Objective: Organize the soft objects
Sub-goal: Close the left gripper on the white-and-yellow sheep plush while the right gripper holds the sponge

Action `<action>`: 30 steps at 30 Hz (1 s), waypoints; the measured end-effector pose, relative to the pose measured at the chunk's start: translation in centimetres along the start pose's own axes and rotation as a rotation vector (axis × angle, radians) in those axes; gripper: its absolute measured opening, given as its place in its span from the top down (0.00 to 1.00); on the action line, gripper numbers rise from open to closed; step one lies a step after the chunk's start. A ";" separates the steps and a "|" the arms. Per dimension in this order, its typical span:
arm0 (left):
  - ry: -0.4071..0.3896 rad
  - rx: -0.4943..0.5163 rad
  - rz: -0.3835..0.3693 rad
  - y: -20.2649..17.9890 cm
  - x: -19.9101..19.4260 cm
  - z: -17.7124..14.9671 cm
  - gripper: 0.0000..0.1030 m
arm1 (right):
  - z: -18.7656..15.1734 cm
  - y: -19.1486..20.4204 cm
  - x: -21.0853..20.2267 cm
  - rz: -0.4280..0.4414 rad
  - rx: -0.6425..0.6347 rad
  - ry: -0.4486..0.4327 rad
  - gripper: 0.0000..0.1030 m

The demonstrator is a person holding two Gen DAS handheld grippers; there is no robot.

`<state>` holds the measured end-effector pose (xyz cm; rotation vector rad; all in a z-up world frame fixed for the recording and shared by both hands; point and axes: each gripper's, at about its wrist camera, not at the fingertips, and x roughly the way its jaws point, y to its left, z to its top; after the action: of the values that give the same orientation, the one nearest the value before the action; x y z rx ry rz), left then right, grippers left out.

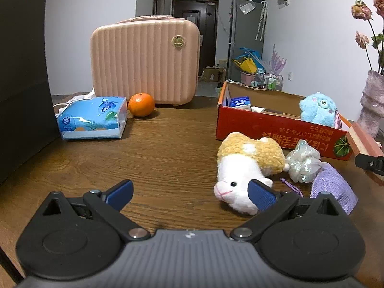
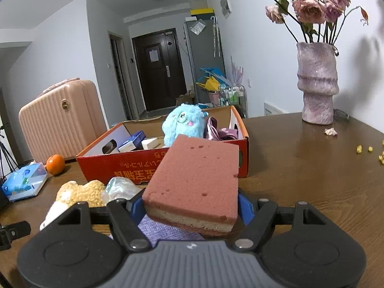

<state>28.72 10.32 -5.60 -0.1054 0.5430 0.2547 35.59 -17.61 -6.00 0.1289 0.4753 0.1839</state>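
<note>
The right hand-held gripper [image 2: 190, 207] is clamping its blue pads on the two long sides of a pink sponge [image 2: 195, 177], holding it off the table [image 2: 300, 168] with its far end reaching toward the red cardboard box [image 2: 115, 165] just ahead. Inside that box a blue plush toy [image 2: 183, 122] is sitting upright, with a purple satin cloth [image 2: 217, 130] lying to its right. Directly beneath the held sponge a lavender knitted cloth [image 2: 165, 230] is lying on the table.

The left hand-held gripper [image 1: 192, 192] is hovering low over the table with its jaws standing wide apart and nothing between them. A white and yellow plush animal [image 1: 244, 170] is lying just ahead of its right finger, and an iridescent scrunchie [image 1: 303, 163] is resting beyond that, near the box wall.
</note>
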 end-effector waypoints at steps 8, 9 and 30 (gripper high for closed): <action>0.015 0.056 0.003 -1.5 0.8 0.2 0.00 | 0.0 -0.5 -0.7 -0.007 -0.033 -0.033 0.29; 0.023 0.067 0.005 -1.8 1.1 0.3 0.00 | 0.1 -0.6 -0.8 -0.006 -0.033 -0.036 0.29; 0.083 0.153 0.001 -6.3 6.9 0.7 0.02 | 0.1 -1.9 -1.4 -0.003 -0.068 -0.058 0.29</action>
<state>36.38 5.85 -8.43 0.0329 0.6433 0.2095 34.66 -19.73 -5.59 0.0669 0.4105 0.1929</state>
